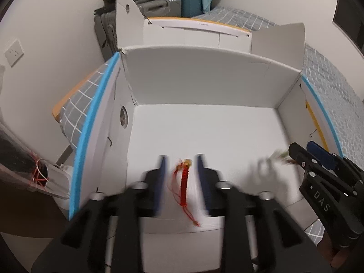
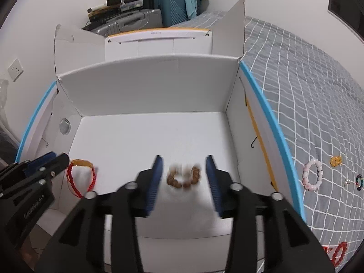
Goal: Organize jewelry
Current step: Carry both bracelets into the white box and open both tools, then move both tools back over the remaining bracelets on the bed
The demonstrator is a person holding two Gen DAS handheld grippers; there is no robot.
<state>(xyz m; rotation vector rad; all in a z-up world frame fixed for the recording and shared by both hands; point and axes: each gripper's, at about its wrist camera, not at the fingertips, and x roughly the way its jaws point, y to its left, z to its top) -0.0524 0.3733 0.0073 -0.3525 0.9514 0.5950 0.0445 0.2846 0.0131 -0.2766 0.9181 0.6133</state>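
A white cardboard box (image 1: 204, 86) (image 2: 147, 91) stands open on the bed. A red cord bracelet with a gold bead (image 1: 184, 182) (image 2: 82, 175) is blurred between my left gripper's (image 1: 180, 159) open blue fingers, over the box floor. A brown bead bracelet (image 2: 184, 177) is blurred between my right gripper's (image 2: 184, 159) open fingers. Whether either bracelet rests on the floor or is in the air I cannot tell. The right gripper shows at the right edge of the left wrist view (image 1: 318, 159), the left gripper at the left of the right wrist view (image 2: 34, 170).
On the grey checked bedspread (image 2: 307, 91) right of the box lie a pink bead bracelet (image 2: 312, 174), an orange piece (image 2: 336, 161), a dark bead ring (image 2: 359, 182) and a red bead bracelet (image 2: 339, 253). Suitcases (image 2: 168, 6) and a white unit (image 2: 159, 43) stand behind.
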